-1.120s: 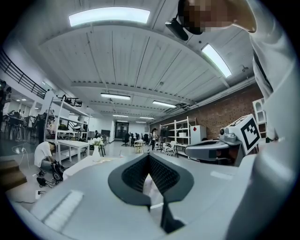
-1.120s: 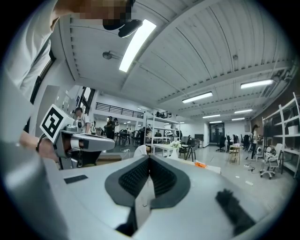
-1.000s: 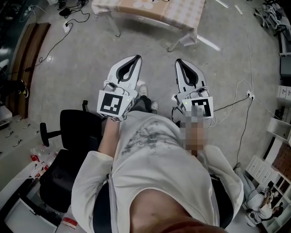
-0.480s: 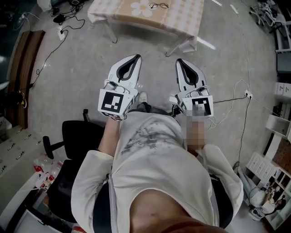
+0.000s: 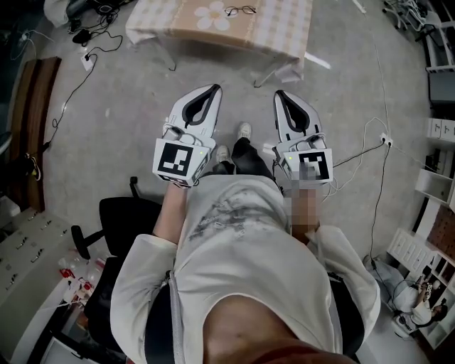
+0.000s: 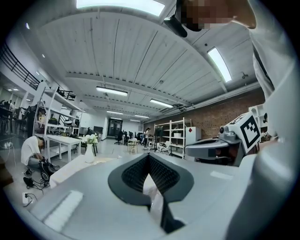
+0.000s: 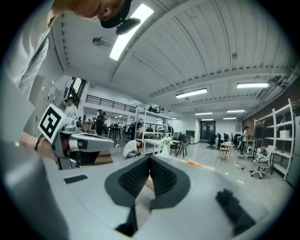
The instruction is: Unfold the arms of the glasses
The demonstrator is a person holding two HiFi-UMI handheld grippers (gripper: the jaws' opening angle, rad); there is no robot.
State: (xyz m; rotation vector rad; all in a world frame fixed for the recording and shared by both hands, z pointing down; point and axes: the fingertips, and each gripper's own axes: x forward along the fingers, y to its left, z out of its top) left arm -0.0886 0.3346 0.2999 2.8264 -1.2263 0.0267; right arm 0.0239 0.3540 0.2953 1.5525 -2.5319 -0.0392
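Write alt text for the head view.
A person holds the left gripper and right gripper, both shut and empty, over a grey floor. The glasses lie untouched on a checked-cloth table ahead; a black office chair stands left.

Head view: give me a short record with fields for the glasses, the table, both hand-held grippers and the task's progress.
glasses: lying on the table, too small to tell whether the arms are folded
table: checked cloth with a daisy print, ahead of the person
left hand-held gripper: shut, empty, short of the table
right hand-held gripper: shut, empty
task: not yet begun, glasses untouched
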